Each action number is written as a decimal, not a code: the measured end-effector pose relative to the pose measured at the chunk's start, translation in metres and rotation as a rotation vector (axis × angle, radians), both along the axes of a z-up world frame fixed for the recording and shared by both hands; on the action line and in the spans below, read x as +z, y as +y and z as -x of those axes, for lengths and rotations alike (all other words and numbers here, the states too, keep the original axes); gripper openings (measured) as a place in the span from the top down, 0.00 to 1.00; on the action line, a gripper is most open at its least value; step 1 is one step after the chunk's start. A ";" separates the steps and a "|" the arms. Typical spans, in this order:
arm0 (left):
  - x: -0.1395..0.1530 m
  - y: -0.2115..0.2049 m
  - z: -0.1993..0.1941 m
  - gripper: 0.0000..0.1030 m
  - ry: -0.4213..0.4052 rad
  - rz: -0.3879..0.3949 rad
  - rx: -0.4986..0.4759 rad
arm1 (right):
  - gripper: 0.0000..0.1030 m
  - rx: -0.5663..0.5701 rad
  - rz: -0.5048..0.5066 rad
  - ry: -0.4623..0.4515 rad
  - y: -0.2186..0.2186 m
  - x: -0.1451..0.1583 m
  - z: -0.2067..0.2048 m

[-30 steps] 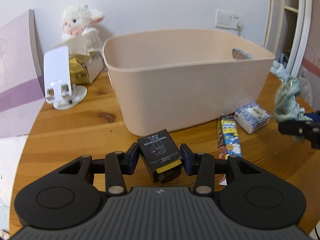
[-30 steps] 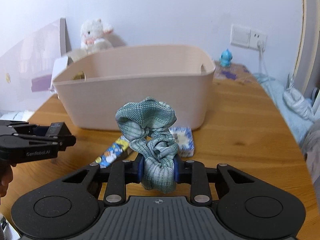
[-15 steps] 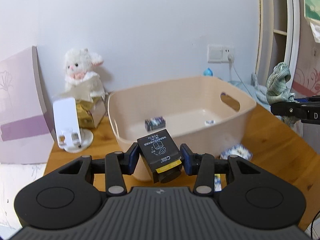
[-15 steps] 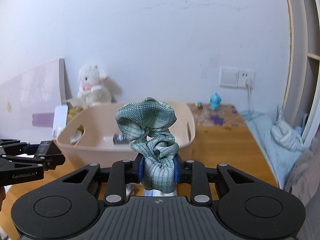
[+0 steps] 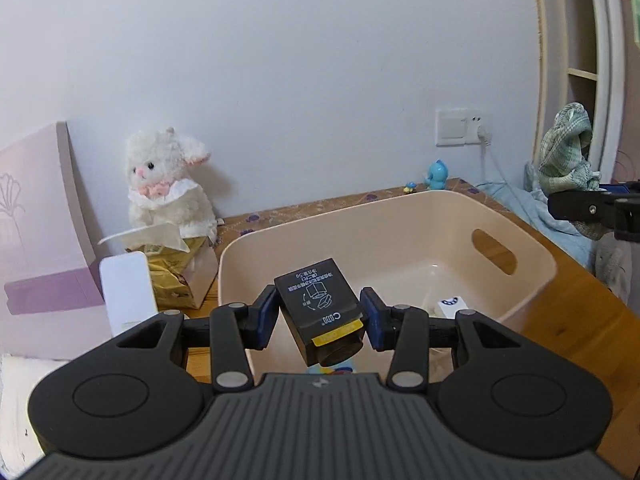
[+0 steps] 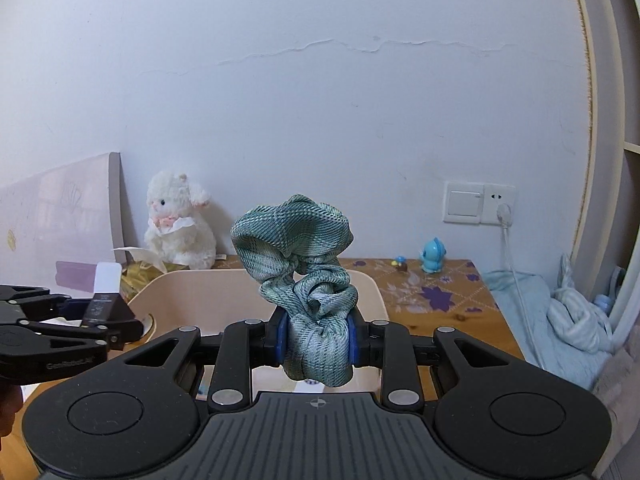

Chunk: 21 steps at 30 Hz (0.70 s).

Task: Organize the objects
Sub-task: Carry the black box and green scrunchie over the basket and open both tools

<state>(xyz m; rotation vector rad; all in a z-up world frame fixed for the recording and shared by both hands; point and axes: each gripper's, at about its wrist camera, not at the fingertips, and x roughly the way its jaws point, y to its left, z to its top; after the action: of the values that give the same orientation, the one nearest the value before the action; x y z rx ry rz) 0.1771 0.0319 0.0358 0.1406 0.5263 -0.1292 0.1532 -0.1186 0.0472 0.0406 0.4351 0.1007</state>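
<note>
My left gripper (image 5: pixel 320 318) is shut on a small black box (image 5: pixel 320 308) with a yellow label, held above the near rim of the beige plastic bin (image 5: pixel 536 288). My right gripper (image 6: pixel 317 338) is shut on a green checked scrunchie (image 6: pixel 298 256), raised over the same bin (image 6: pixel 376 292). In the left wrist view the scrunchie (image 5: pixel 566 148) and right gripper appear at the far right, high above the table. In the right wrist view the left gripper with its box (image 6: pixel 102 306) shows at the left. A small white packet (image 5: pixel 452 304) lies inside the bin.
A white plush lamb (image 5: pixel 164 180) sits by the wall behind a gold tissue pack (image 5: pixel 172 276) and a white phone stand (image 5: pixel 126 288). A pink board (image 5: pixel 36 220) leans at left. A blue figurine (image 5: pixel 438 174), a wall socket (image 5: pixel 458 128) and blue bedding (image 6: pixel 560 320) lie to the right.
Both grippers have risen from low over the table to above the bin's rim, each keeping its object. The bin's inside has come into view.
</note>
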 end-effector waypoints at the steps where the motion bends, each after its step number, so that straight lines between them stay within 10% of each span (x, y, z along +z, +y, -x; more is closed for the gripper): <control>1: -0.002 -0.001 -0.007 0.55 0.012 -0.001 0.005 | 0.75 0.001 0.002 0.004 0.002 -0.002 -0.007; 21: -0.055 -0.019 -0.087 0.55 0.305 -0.071 0.037 | 0.74 0.075 0.089 0.277 0.020 -0.056 -0.093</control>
<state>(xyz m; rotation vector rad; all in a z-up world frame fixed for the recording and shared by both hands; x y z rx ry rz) 0.2645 0.0127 -0.0193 0.1819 0.8380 -0.0957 0.2464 -0.0981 -0.0092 -0.0500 0.7172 0.1503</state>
